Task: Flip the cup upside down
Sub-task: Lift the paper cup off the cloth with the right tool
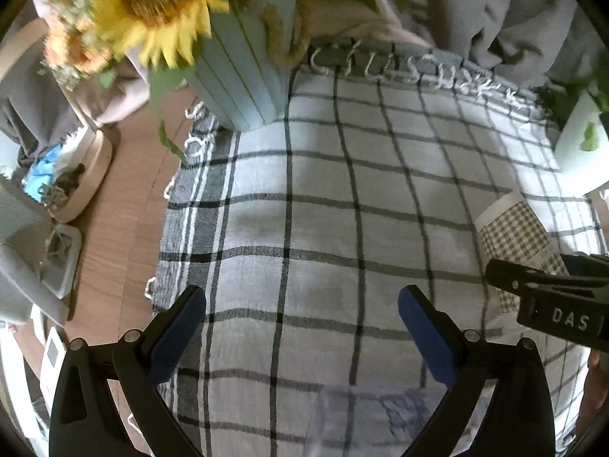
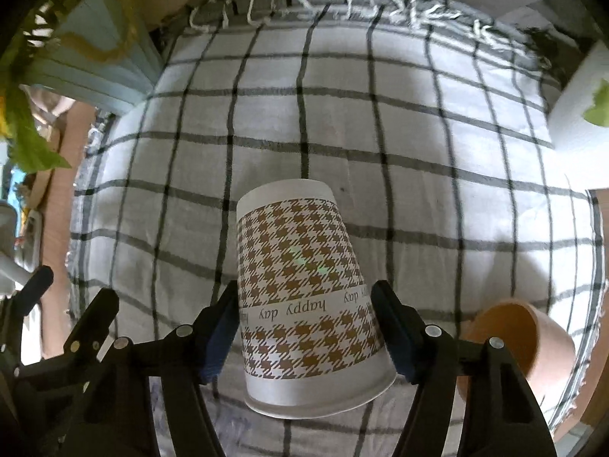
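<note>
Paper cup point(image 2: 304, 297), houndstooth print: held between the pads of the right gripper point(image 2: 306, 327), jaws closed on its sides, long axis pointing away, base far, rim near, lettering inverted; whether its rim meets the checked cloth point(image 2: 418, 133) cannot be told. Left gripper point(image 1: 302, 327): wide open, empty, well apart. Terracotta pot point(image 2: 521, 339): nothing visible inside.
</note>
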Action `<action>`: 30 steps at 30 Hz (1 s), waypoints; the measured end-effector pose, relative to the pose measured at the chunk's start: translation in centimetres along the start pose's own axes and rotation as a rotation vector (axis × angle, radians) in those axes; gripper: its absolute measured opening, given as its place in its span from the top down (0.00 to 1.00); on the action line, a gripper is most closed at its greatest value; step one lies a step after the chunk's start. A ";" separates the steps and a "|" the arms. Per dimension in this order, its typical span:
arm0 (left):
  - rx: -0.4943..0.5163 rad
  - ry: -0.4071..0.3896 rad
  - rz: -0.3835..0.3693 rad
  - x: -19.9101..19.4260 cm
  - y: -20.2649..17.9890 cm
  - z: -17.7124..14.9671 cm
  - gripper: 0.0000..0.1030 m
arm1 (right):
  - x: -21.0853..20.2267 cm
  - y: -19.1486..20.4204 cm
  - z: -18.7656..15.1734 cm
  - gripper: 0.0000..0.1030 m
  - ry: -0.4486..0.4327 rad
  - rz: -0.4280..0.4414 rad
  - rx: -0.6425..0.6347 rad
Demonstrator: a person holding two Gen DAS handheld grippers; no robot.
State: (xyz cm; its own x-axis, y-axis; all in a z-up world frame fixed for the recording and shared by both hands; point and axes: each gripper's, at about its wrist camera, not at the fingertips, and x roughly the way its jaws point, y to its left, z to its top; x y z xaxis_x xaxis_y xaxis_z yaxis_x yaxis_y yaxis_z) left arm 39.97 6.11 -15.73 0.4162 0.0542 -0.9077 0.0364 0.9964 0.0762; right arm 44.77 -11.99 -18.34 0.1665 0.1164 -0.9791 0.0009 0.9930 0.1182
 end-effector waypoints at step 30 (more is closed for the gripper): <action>-0.057 0.010 0.037 -8.6 -5.7 -13.7 0.00 | -4.1 -9.1 -18.7 0.34 -0.114 0.141 0.197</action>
State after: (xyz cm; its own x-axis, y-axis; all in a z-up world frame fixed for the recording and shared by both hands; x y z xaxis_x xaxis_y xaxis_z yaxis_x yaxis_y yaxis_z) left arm 23.71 0.86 -14.07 0.4075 0.0911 -0.9086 -0.0304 0.9958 0.0862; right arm 25.67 -21.08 -18.50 0.2885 0.2390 -0.9272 0.1603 0.9426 0.2929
